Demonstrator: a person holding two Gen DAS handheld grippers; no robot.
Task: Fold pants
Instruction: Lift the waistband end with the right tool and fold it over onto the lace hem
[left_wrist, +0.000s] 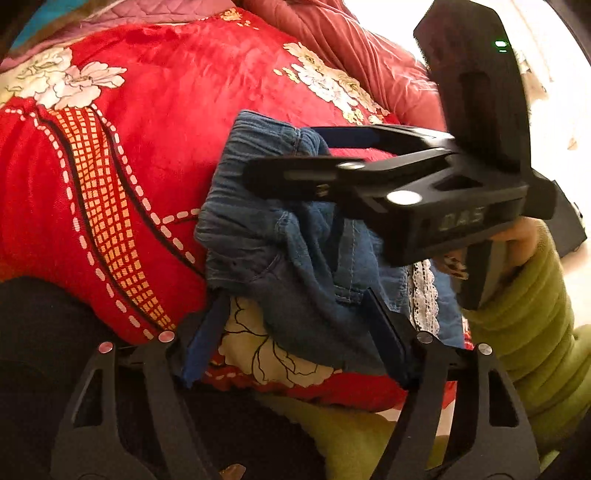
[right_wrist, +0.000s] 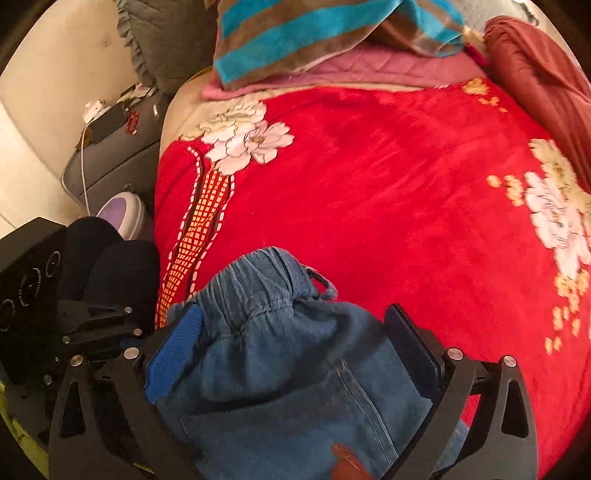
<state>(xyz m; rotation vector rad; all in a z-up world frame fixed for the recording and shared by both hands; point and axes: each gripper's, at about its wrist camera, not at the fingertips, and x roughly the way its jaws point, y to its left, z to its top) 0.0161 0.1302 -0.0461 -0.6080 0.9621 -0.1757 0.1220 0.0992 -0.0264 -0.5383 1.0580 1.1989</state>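
Observation:
The blue denim pants (left_wrist: 295, 254) lie bunched near the front edge of the bed on the red flowered blanket (left_wrist: 155, 122). My left gripper (left_wrist: 295, 325) is open, its fingers either side of the lower part of the bunch. My right gripper (left_wrist: 280, 155) comes in from the right, its jaws wide around the elastic waistband. In the right wrist view the pants (right_wrist: 295, 350) fill the space between the spread fingers of my right gripper (right_wrist: 295, 325), with the waistband (right_wrist: 266, 280) bulging out ahead. The left gripper body (right_wrist: 55, 314) shows at the lower left.
A maroon quilt (right_wrist: 535, 74) lies at the far right of the bed. A striped teal and brown towel (right_wrist: 314, 33) lies over pink bedding at the head. A grey bedside unit (right_wrist: 110, 147) with cables stands left of the bed. A green sleeve (left_wrist: 524, 332) holds the right gripper.

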